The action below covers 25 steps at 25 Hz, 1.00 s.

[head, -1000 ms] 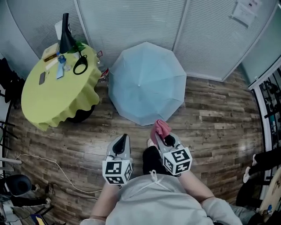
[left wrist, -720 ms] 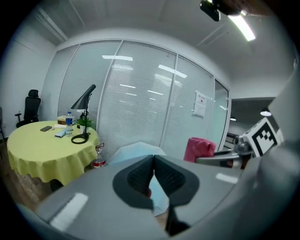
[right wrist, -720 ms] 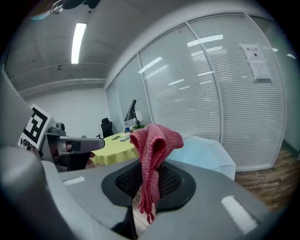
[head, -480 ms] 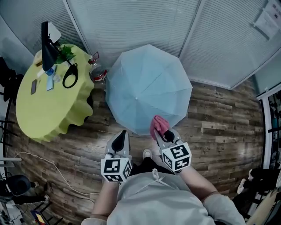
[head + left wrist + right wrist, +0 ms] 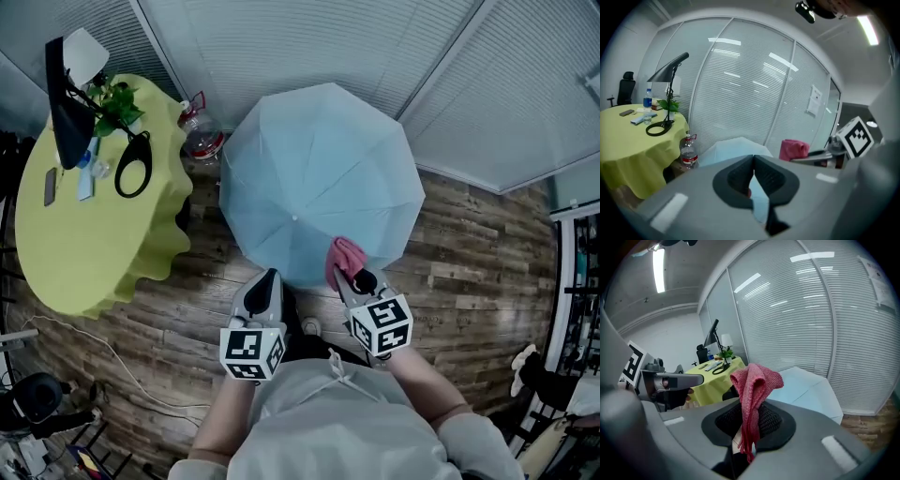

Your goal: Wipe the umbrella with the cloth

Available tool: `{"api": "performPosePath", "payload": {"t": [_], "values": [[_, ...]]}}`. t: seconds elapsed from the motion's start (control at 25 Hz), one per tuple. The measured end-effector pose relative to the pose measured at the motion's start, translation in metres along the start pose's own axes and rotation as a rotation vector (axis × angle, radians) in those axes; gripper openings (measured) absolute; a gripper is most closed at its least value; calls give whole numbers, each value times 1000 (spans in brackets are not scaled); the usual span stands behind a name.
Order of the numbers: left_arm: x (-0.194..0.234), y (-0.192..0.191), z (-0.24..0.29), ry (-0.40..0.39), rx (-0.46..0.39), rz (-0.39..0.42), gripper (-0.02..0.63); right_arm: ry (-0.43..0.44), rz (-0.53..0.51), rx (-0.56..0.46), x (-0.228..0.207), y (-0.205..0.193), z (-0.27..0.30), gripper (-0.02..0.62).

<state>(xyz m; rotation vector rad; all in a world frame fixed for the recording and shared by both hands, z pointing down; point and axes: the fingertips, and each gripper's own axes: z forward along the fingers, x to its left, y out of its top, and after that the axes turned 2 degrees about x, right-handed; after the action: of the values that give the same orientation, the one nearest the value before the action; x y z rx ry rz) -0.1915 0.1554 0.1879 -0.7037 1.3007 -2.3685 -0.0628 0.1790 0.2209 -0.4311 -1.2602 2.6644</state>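
Where gripper (image 5: 749, 422) clamps, cloth (image 5: 755, 380) (seemingly) bunches.

Cool, even overhead light, no hard shadows. Head view: faint shadow on the floor (image 5: 469, 272) just under the umbrella (image 5: 319, 183) rim, corners darkened. Gripper views: heavy fisheye with black edges. Ceiling strip (image 5: 658, 270) is blown out, with glare streaks on the glass wall (image 5: 806, 310) behind the umbrella. Cloth (image 5: 754, 385) is sharp, nearest foreground soft.

Round yellow-clothed table (image 5: 84, 244) on wood-plank floor (image 5: 487, 262). Blinded glass partitions (image 5: 309, 47) behind table. Water bottle (image 5: 200, 141) just beside table. Desk lamp (image 5: 67, 112) on table. Ceiling strip light (image 5: 658, 270) lit.
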Motion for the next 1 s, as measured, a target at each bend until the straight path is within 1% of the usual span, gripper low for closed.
{"api": "performPosePath", "payload": {"t": [0.16, 0.24, 0.36, 0.44, 0.6, 0.72, 0.84, 0.92, 1.0], "values": [[46, 19, 56, -26, 38, -29, 6, -33, 27, 48, -22, 21, 58, 60], [64, 20, 79, -52, 58, -40, 8, -48, 25, 78, -30, 25, 84, 60], [91, 18, 114, -77, 71, -28, 8, -57, 28, 106, -42, 29, 129, 60], [110, 14, 138, -68, 70, -29, 8, -49, 29, 134, -51, 29, 162, 60], [132, -11, 173, -46, 70, -95, 8, -2, -16, 205, -68, 15, 219, 60], [146, -35, 196, -5, 72, -122, 8, 39, -71, 261, -83, -2, 261, 60], [163, -61, 215, 72, 83, -151, 8, 92, -120, 326, -97, -26, 301, 60], [172, -79, 225, 133, 86, -195, 8, 127, -144, 372, -105, -44, 324, 60], [176, -97, 233, 191, 84, -262, 8, 169, -167, 414, -111, -62, 342, 60]]}}
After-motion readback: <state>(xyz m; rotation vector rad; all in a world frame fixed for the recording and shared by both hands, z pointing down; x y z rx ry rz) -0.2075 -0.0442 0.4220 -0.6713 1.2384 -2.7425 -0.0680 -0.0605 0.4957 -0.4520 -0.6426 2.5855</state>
